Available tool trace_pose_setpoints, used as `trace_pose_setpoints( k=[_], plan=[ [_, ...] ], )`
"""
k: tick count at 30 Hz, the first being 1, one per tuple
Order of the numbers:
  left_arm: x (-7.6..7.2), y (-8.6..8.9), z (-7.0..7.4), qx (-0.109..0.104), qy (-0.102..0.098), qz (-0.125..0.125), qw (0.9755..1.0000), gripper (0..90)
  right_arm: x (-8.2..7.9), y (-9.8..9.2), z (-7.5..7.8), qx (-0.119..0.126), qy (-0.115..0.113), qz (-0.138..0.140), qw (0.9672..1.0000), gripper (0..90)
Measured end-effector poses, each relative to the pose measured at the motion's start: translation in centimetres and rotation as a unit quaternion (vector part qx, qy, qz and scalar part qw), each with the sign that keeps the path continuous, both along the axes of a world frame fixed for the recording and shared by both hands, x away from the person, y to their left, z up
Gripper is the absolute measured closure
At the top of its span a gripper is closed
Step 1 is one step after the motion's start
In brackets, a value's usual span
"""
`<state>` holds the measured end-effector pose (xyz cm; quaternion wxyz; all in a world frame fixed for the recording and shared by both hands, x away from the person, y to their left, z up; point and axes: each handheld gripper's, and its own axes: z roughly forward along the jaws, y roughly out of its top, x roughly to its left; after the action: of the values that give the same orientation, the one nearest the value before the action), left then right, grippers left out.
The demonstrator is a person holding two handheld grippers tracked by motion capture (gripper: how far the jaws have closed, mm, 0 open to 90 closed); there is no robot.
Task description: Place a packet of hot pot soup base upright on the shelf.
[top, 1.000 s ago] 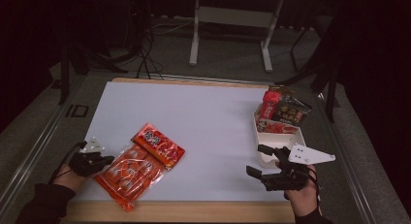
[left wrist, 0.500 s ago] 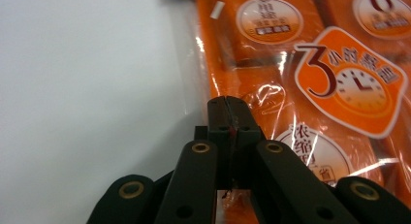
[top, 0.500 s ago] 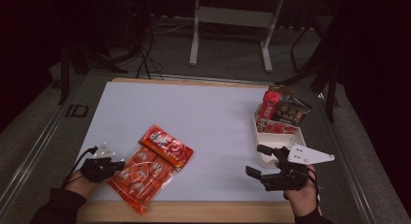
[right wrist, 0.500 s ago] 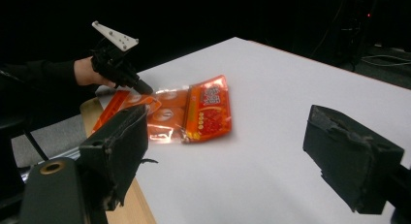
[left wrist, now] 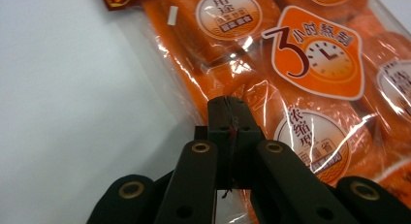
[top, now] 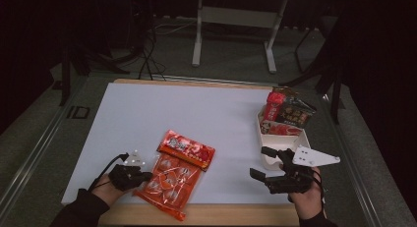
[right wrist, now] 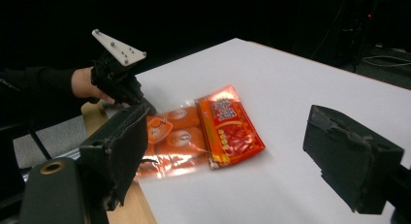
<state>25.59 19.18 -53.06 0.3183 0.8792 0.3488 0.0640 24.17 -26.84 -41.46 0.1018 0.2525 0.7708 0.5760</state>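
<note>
Orange snack bag (top: 167, 180) lies at the near-left of the white table (top: 196, 114), its red header (top: 187, 148) toward the middle. I see my left gripper (left wrist: 228, 112) clamped tight on the bag's clear edge. Right gripper (top: 268, 168) hangs wide open, holding nothing, beside the white tray (top: 265, 160). Bag's near corner pokes over the table edge; the table's middle is bare.
</note>
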Motion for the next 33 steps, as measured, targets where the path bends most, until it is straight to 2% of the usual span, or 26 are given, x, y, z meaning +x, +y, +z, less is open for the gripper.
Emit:
trace_pose_setpoints(
  k=[4,15,25,33],
  plan=[
    [0.2,-1.5,0.0,-0.012,0.010,-0.017,0.9997,89.8,0.0,-0.1,0.0,0.000,0.000,0.000,1.0000,16.0],
    [0.1,-5.3,-0.1,-0.022,0.011,-0.052,0.9984,89.7,0.0,-0.1,-0.1,-0.001,0.000,0.000,1.0000,16.1],
    [0.6,-8.6,-0.2,-0.039,0.016,-0.069,0.9967,89.7,0.0,-0.1,-0.1,-0.004,-0.002,-0.002,1.0000,16.1],
    [0.7,-10.9,-0.2,-0.044,0.020,-0.084,0.9953,89.6,-0.1,-0.3,-0.1,-0.004,-0.002,-0.003,1.0000,16.1]
  ],
)
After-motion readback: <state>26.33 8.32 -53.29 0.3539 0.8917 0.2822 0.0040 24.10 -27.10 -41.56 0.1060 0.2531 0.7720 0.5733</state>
